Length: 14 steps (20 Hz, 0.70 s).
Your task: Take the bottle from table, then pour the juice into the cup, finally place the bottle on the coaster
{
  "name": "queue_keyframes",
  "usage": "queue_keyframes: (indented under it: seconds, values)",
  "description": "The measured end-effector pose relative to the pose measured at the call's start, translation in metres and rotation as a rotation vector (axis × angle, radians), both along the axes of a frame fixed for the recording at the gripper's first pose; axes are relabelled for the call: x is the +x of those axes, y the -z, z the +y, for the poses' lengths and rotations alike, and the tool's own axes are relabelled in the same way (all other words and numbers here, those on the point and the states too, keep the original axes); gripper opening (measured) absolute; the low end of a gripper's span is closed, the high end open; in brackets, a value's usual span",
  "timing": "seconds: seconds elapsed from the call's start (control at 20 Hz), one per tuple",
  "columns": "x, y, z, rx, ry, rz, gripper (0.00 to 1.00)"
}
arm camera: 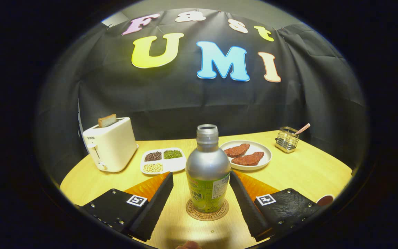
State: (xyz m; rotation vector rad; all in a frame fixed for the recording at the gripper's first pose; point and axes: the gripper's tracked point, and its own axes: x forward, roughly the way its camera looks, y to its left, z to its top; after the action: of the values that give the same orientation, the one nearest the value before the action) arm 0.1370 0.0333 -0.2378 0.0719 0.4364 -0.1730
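While the bottle [208, 169] stands upright on the round coaster [207, 209], the gripper [201, 180] has its two fingers [159, 197] spread wide to either side of it, with a clear gap between each inner face and the bottle's wall; the fingers are released and press on nothing. The bottle sits squarely between them, its base inside the coaster's rim.

Its body is smooth brushed metal, rounded at the shoulder and narrowing to a short threaded neck with no cap on it; a glossy green label wraps the lower half. The coaster is a flat disc, cork-like in look, with a ring of print around its edge. The fingers' inner faces are ribbed, and each carries a small square marker on its upper block. The counter [306, 169] is pale wood with a curved edge and a soft grain.

Beyond the bottle, to its left, lies a white divided dish [178, 165] holding dark beans, green beans and pale beans in separate compartments. Further left stands a cream toaster [111, 145] with a slice of toast [107, 120] sticking up from its slot. To the right beyond the bottle is a round white plate [266, 159] with two reddish-brown slabs of meat. Well to the right near the counter's far edge sits a small wire holder [286, 139] with a handle leaning out of it. Just outside the right finger, a dark rounded rim [325, 199] shows at the counter's near edge; I cannot tell whether it is the cup. Nothing stands between the fingers and the bottle.
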Motion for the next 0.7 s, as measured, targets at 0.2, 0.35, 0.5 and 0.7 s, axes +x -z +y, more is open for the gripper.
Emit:
queue_keyframes:
  seconds: [0.2, 0.35, 0.5, 0.7]
  values:
    - [-0.017, -0.028, -0.004, 0.026, -0.022, -0.031, 0.99]
    - [-0.033, -0.055, -0.005, 0.021, -0.046, -0.065, 0.99]
    - [-0.047, -0.090, -0.007, 0.020, -0.060, -0.117, 0.99]
    - [-0.064, -0.137, -0.004, 0.016, -0.086, -0.187, 0.99]
